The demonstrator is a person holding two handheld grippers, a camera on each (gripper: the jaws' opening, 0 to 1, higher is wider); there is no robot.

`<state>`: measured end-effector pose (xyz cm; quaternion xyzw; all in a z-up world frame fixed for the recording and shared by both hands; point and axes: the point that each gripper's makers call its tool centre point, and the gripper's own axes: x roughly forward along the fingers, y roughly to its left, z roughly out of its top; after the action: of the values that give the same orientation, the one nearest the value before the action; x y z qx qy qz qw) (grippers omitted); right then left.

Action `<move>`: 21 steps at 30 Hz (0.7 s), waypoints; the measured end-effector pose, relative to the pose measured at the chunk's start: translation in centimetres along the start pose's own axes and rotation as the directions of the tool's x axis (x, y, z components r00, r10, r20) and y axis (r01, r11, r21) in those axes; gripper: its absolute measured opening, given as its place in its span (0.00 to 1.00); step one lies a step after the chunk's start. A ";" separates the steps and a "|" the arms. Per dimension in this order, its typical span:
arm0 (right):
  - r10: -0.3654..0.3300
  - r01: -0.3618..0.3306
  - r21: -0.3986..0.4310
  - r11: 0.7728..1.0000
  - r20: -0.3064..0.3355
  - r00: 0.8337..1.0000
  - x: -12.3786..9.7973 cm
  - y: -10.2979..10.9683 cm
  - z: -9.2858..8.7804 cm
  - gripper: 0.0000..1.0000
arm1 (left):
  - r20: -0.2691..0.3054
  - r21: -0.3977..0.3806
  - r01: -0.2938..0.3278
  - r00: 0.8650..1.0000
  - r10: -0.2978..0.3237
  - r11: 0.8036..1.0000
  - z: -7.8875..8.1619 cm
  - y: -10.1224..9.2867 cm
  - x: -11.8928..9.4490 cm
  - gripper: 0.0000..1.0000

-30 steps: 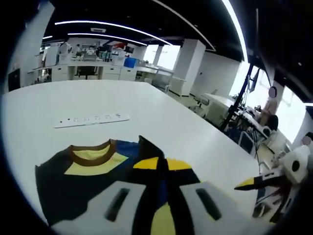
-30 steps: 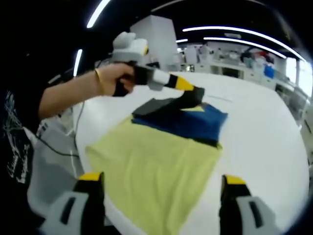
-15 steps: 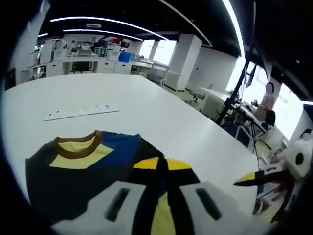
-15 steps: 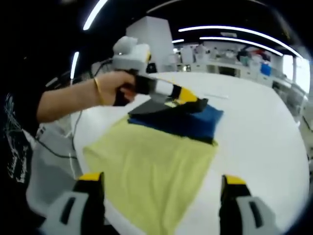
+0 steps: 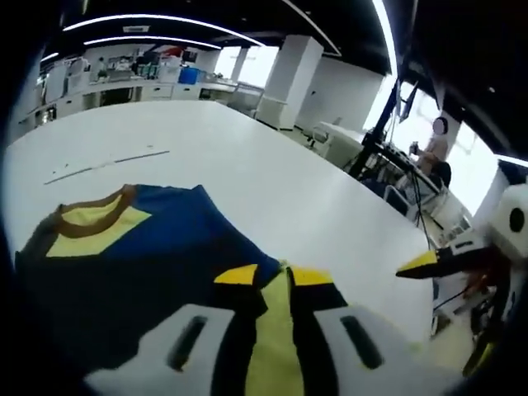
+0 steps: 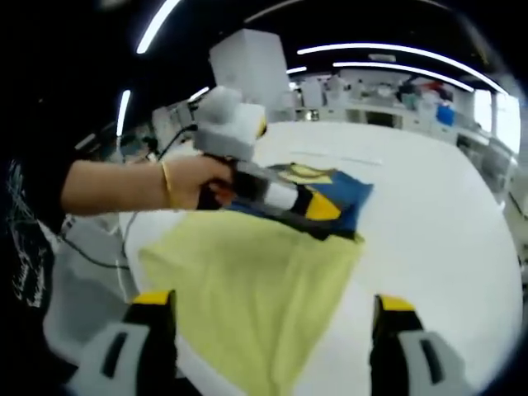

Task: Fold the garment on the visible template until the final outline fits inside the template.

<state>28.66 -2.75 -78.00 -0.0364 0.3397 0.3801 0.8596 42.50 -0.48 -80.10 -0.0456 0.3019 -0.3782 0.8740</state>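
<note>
The yellow and navy T-shirt (image 6: 247, 280) is lying flat on the white bench (image 6: 437, 223), its collar end far from the person. The left gripper (image 6: 318, 208) is pinching the navy sleeve edge, jaws clenched on the cloth. The right gripper (image 6: 268, 330) is hovering at the near hem with jaws released. I cannot make out a template outline. The fold will likely go best if the sleeve is carried low and laid flat, without dragging the body.

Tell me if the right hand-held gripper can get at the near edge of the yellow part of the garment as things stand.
Probably yes. The right hand-held gripper is open, with the garment lying flat just ahead of it. The left hand-held gripper works at the far, blue end, leaving the near edge free.
</note>
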 end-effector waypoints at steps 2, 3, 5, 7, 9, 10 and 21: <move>0.010 -0.010 -0.012 1.000 -0.008 1.000 0.0 0.1 -0.1 0.99 | 0.003 0.024 0.015 1.000 -0.015 1.000 0.0 -0.4 -0.3 0.21; 0.022 -0.022 -0.021 1.000 -0.015 1.000 0.0 0.3 -0.2 0.99 | 0.005 0.029 0.016 1.000 -0.016 0.999 0.1 -0.3 -0.3 0.25; 0.025 -0.026 -0.024 0.999 -0.014 1.000 -0.1 0.4 -0.1 0.99 | 0.017 0.051 0.016 1.000 -0.016 0.999 0.3 -0.1 -0.7 0.35; 0.035 -0.036 -0.025 0.999 -0.009 0.999 -0.1 0.6 0.1 0.99 | 0.027 0.065 0.008 1.000 -0.010 0.998 0.6 0.3 -1.1 0.45; 0.041 -0.042 -0.034 0.999 -0.011 0.999 -0.1 0.7 0.2 0.99 | 0.035 0.073 0.001 0.999 -0.004 0.997 0.7 0.8 -1.6 0.53; 0.044 -0.045 -0.042 0.998 -0.013 0.999 -0.1 0.8 0.3 0.99 | 0.038 0.071 0.000 0.999 -0.003 0.997 0.8 1.0 -1.8 0.57; 0.108 -0.112 -0.094 0.989 -0.043 0.993 0.5 1.9 0.7 0.99 | 0.068 0.058 -0.004 0.998 0.000 0.998 0.6 2.8 -6.0 0.78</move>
<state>27.95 -0.87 -77.40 -0.0662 0.3386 0.4419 0.8280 41.45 5.50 -77.51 -0.0328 0.2608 -0.3842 0.8850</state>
